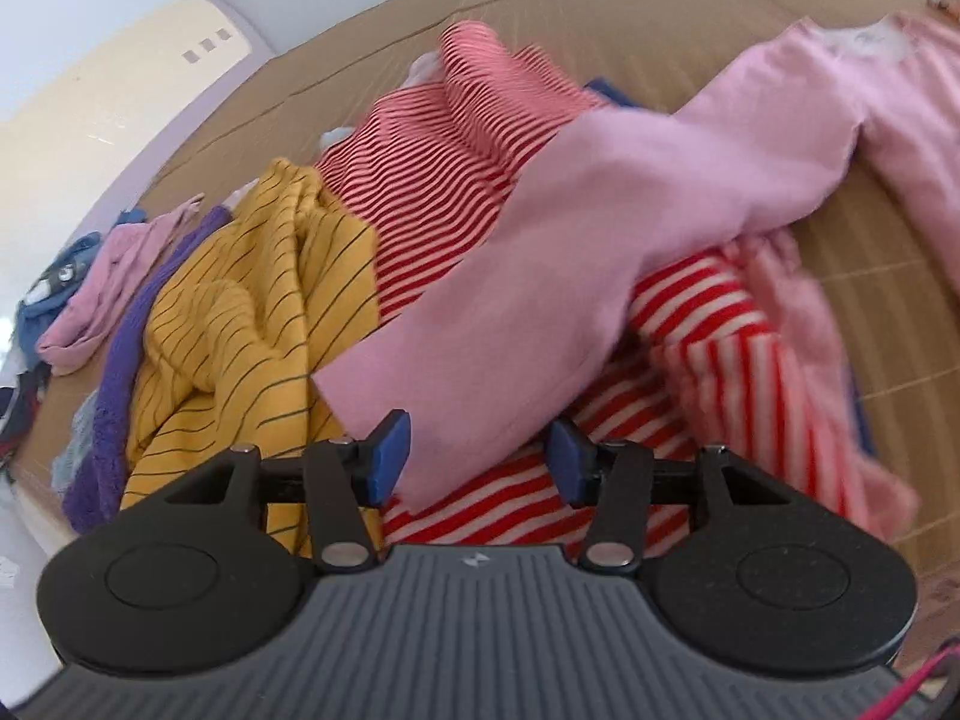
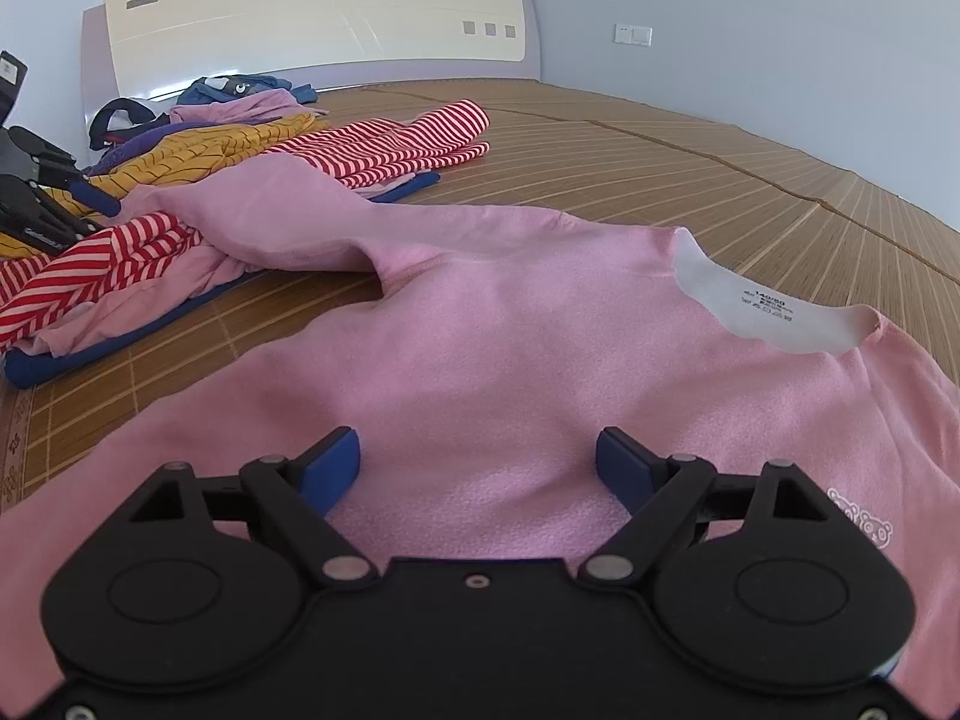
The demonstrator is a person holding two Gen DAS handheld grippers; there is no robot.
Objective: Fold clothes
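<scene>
A: What does the left wrist camera see?

B: The left gripper [image 1: 480,459] has its 2 blue fingers [image 1: 390,459] wide apart. The end of a pink sleeve [image 1: 456,384] lies between them. I cannot tell if the fingers touch it. They are not squeezing it.

A: Where does the sleeve go?

B: It runs up toward 2 o'clock to the rest of the pink shirt [image 1: 900,96]. Under it, at 4 o'clock, is a red and white striped top [image 1: 714,324]. At 9 o'clock is a yellow top with thin dark lines [image 1: 240,324]. At 12 o'clock is another red striped top [image 1: 456,138]. All lie on a brown bamboo mat [image 1: 660,6].

A: And the right wrist camera?

B: The right gripper [image 2: 479,468] is wide open too. It holds nothing. It sits just over the pink shirt [image 2: 492,360], which is spread flat on the mat [image 2: 690,156]. The white collar with a tag [image 2: 762,306] is at 2 o'clock. The sleeve [image 2: 312,222] goes off toward 10 o'clock, onto the pile of clothes [image 2: 252,144]. The left gripper [image 2: 42,192] is at 9 o'clock by that pile. A cream headboard [image 2: 312,24] is at 12 o'clock.
</scene>
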